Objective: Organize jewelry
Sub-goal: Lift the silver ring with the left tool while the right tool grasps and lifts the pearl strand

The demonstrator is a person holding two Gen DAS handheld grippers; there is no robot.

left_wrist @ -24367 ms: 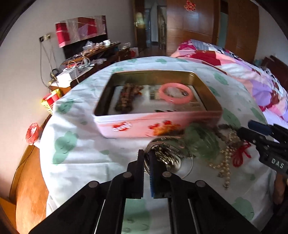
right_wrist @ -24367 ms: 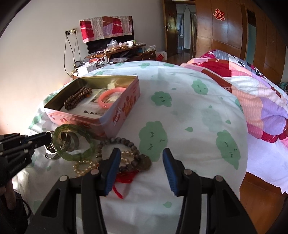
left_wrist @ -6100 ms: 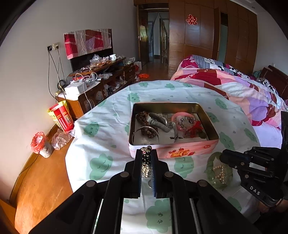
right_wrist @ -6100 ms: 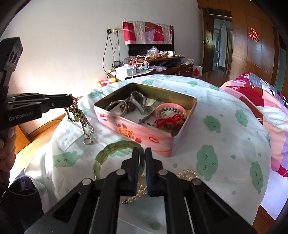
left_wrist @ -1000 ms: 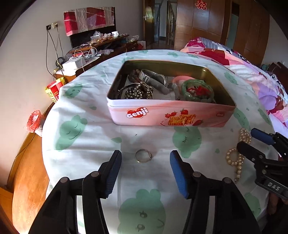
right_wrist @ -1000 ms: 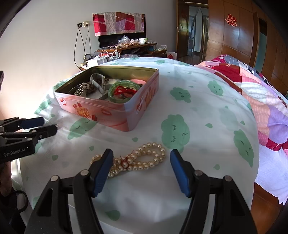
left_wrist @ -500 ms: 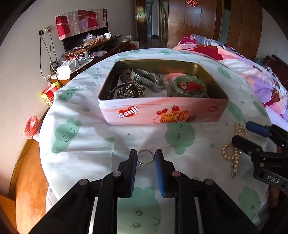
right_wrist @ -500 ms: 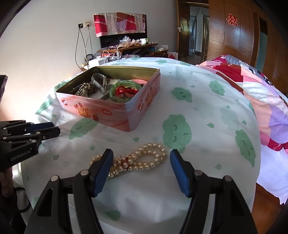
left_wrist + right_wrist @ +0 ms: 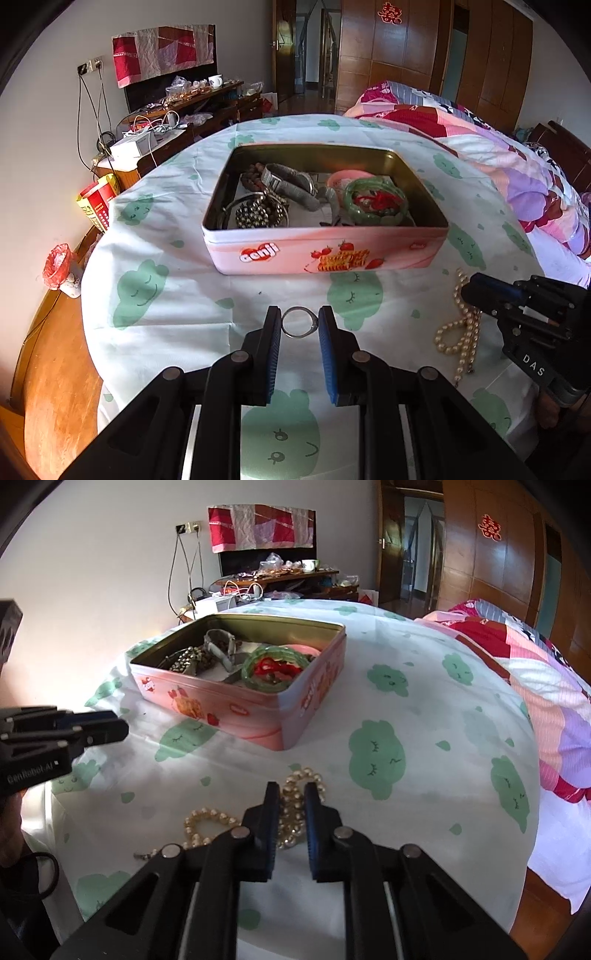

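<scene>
A pink tin (image 9: 325, 254) on the round table holds a green bangle (image 9: 376, 201), a metal watch band, beads and other jewelry; it also shows in the right wrist view (image 9: 258, 716). A silver ring (image 9: 299, 322) is pinched between the pads of my left gripper (image 9: 298, 322). A pearl necklace (image 9: 460, 332) lies on the cloth to the right. In the right wrist view my right gripper (image 9: 291, 805) has its jaws closed around the middle of the pearl necklace (image 9: 210, 819), pads at the beads.
The table has a white cloth with green cloud prints (image 9: 136, 295). A bed with a pink quilt (image 9: 480, 140) is at the right. A cluttered wooden cabinet (image 9: 177, 110) stands behind. The table edge and wood floor (image 9: 55, 369) are at the left.
My left gripper has closed on the ring and risen a little. My right gripper, wide open half a second ago, has closed on the pearl necklace.
</scene>
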